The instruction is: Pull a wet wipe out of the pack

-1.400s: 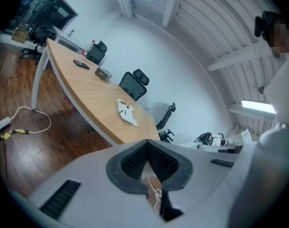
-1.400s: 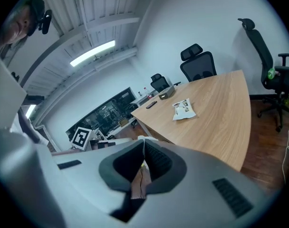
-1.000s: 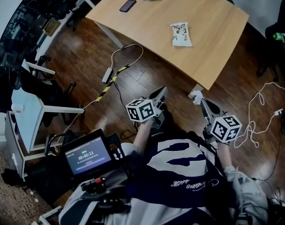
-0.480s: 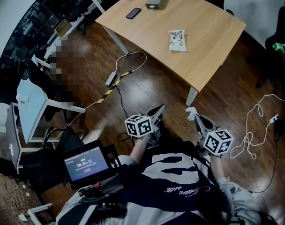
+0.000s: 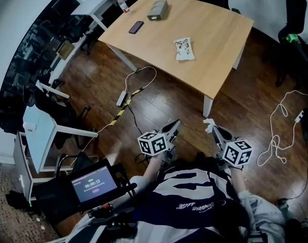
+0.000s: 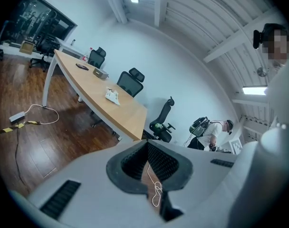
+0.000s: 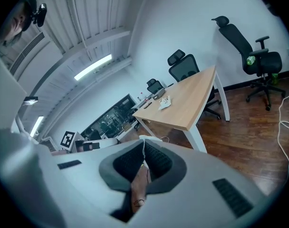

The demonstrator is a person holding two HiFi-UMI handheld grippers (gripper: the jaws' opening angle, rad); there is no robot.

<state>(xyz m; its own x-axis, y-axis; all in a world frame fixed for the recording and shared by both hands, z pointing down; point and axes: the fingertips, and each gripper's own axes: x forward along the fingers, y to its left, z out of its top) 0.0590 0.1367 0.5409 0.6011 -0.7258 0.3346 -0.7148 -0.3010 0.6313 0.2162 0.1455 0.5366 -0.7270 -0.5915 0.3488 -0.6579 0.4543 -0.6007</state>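
Observation:
The wet wipe pack (image 5: 184,48), white with a printed top, lies flat on the wooden table (image 5: 209,70), far ahead of both grippers. It also shows small in the left gripper view as the pack (image 6: 112,95) and in the right gripper view as the pack (image 7: 165,102). My left gripper (image 5: 174,124) and right gripper (image 5: 210,124) hang low near my body, above the wooden floor and short of the table's near corner. In the gripper views the left gripper (image 6: 147,144) and right gripper (image 7: 143,140) each have their jaws closed tip to tip, with nothing between them.
A dark phone (image 5: 136,27) and a grey box (image 5: 158,9) lie at the table's far end. Cables (image 5: 136,80) run across the floor on the left and a white cord (image 5: 283,125) on the right. Office chairs (image 5: 295,14) stand behind the table. A screen device (image 5: 93,182) sits by my left side.
The view has pulled back, so the table and pack now sit farther up and smaller. Both grippers stay shut and low near my body, a little closer to each other.

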